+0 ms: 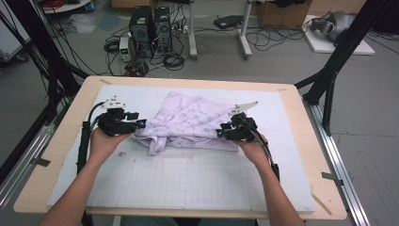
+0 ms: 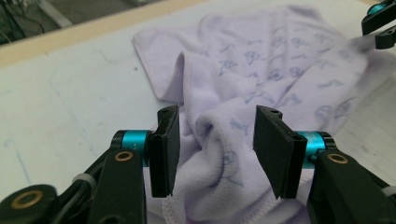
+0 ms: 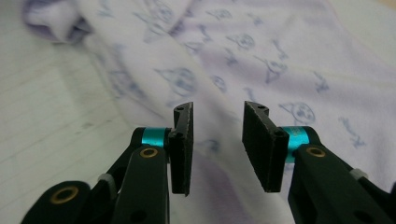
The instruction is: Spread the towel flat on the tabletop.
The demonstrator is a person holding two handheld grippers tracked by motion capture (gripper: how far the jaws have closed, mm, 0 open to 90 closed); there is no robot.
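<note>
Left gripper view looks along my left gripper (image 2: 215, 154), jaws standing apart with a bunched fold of the lilac garment (image 2: 261, 70) rising between them; the pads do not press on it. The hem stitching runs under the jaws, and at the far upper corner of this view my other gripper's teal-ringed jaw tips sit at the cloth's edge. Right gripper view shows my right gripper (image 3: 217, 140) also parted, nothing pinched, hovering over flat cloth whose blue-grey printed figures show up close; a rolled sleeve end lies at the far side, and grid lines of the white mat (image 3: 42, 121) run beside the cloth. In neither close view can I read any writing; the prints look like small drawings, too blurred to name. High view alone gives the layout: my hands hold the grippers at the garment's left and right ends, and the garment, crumpled and half folded, lies toward the far edge of the tabletop (image 1: 70, 117), about midway between its left and right edges. Beyond, computer towers (image 1: 150, 30) stand among cables on the floor.
</note>
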